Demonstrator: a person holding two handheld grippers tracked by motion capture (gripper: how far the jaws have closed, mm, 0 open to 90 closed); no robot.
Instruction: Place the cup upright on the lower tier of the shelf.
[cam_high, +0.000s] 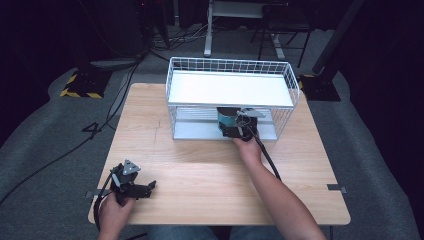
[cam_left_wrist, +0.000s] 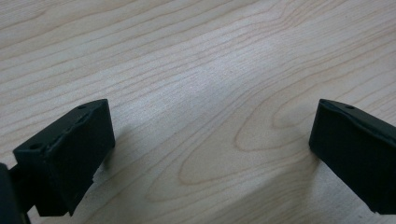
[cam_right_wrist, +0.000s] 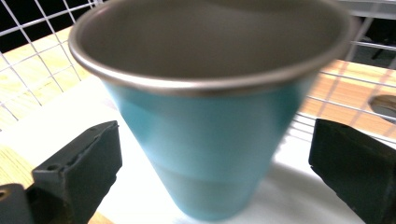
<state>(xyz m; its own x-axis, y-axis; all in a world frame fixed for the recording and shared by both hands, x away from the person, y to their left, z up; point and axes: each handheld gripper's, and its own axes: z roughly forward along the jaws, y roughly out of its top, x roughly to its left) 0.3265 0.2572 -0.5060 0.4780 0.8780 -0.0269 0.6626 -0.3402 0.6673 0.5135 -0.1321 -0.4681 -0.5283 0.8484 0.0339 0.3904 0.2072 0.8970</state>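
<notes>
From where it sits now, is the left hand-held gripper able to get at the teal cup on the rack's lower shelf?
Probably not without a long reach: the left hand-held gripper rests at the table's near edge, while the teal cup stands inside the wire rack, with the right hand-held gripper occupying the open front.

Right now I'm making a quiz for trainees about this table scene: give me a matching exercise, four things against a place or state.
1. teal metal-rimmed cup
2. left gripper
3. right gripper
4. white wire rack

A. open over bare wood
B. on the rack's lower shelf
C. at the table's far side
D. open either side of the cup

Pairs: 1-B, 2-A, 3-D, 4-C
</notes>
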